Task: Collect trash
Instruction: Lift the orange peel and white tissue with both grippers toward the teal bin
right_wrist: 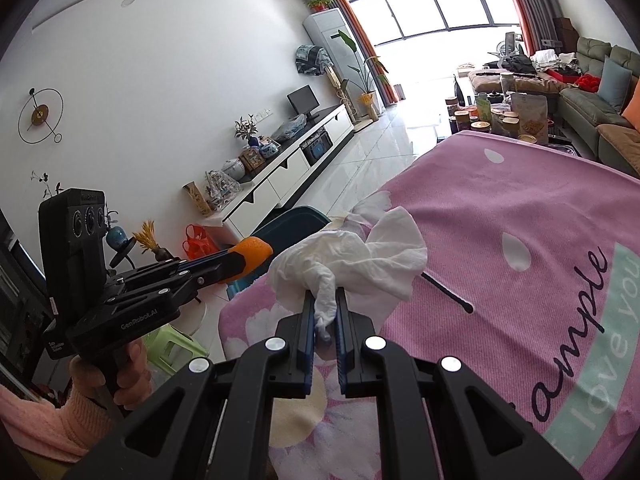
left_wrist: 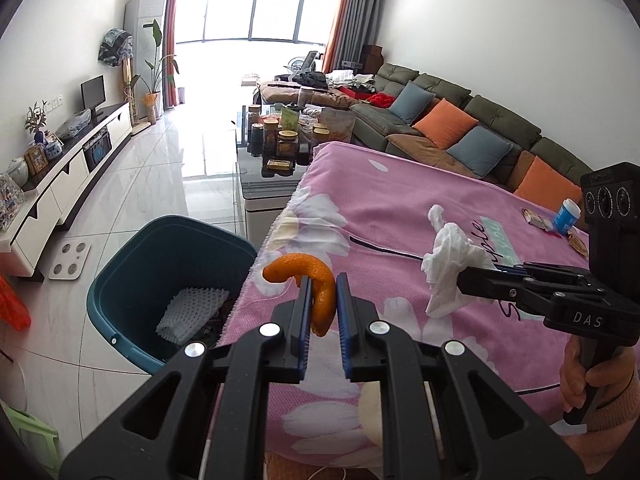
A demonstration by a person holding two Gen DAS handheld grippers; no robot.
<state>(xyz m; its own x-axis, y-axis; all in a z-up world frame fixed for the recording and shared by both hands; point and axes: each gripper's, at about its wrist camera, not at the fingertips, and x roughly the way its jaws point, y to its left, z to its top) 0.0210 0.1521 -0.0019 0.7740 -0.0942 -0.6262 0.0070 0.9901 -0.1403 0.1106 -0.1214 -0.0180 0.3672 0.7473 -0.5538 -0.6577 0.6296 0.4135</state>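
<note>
Orange peel (left_wrist: 316, 292) sat pinched in the left gripper (left_wrist: 323, 300) and crumpled tissue (right_wrist: 352, 268) in the right gripper (right_wrist: 323, 312), so either might have slipped before the bin (left_wrist: 160, 280).

Open teal bin (left_wrist: 172, 248) beside pink-covered table (left_wrist: 400, 208), jars (left_wrist: 288, 140) crowding far end

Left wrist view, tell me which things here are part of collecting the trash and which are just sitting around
Part of the job:
- orange peel, clamped in the left gripper
- crumpled tissue, clamped in the right gripper
- teal bin beside the table, foam netting already inside

Just lying about:
- jars on the glass table
- cushions on the sofa
- bathroom scale on the floor
</note>
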